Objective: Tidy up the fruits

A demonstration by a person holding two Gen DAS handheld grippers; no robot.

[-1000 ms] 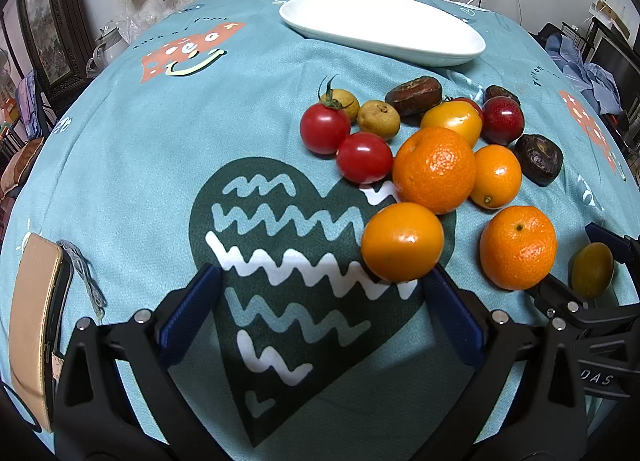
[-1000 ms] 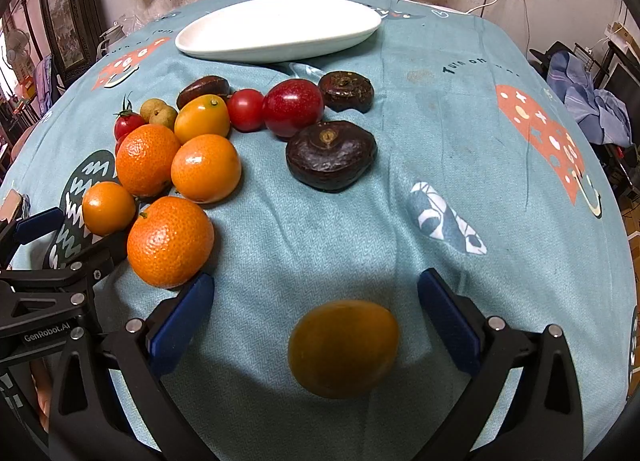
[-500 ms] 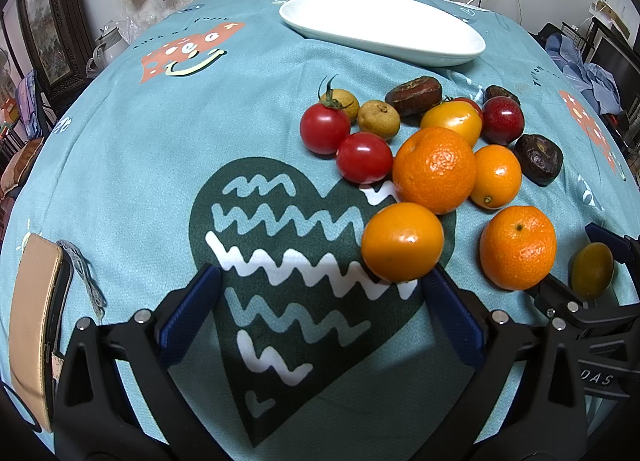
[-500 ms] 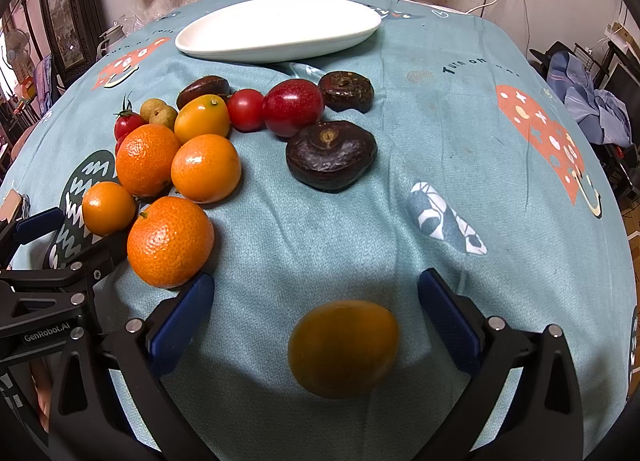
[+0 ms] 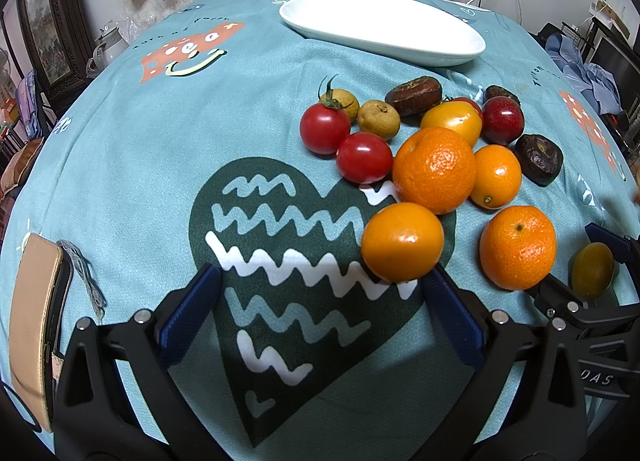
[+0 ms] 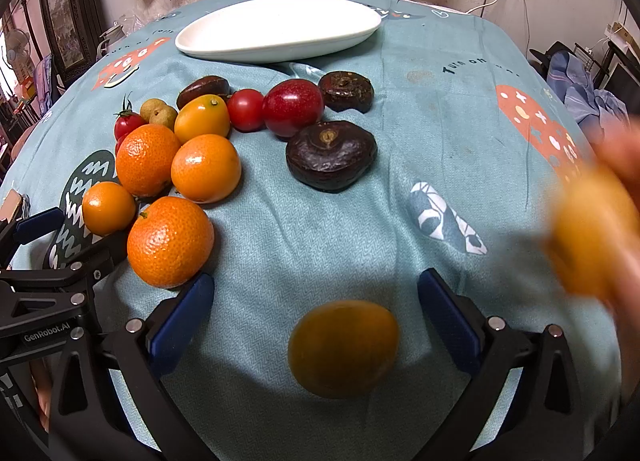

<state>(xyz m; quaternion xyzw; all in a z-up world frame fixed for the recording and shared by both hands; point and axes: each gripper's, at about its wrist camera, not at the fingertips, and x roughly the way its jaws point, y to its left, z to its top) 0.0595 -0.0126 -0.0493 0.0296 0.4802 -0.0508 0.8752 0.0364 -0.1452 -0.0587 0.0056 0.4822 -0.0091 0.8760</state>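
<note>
Blurred hand (image 6: 616, 197) newly entered, grippers unmoved

The right gripper (image 6: 316, 301) is hovering with its blue fingers spread wide over the teal tablecloth (image 6: 440, 129); a dull orange fruit (image 6: 343, 348) is lying between them, touching neither; a white oval plate (image 6: 276, 29) is sitting beyond the fruit cluster; a blurred hand (image 6: 618, 213) is showing at the right edge.

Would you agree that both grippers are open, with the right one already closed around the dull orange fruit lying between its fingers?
Not quite: the right gripper is open, so the dull orange fruit lies loose between its fingers, as the right wrist view shows. The left gripper is open too.
</note>
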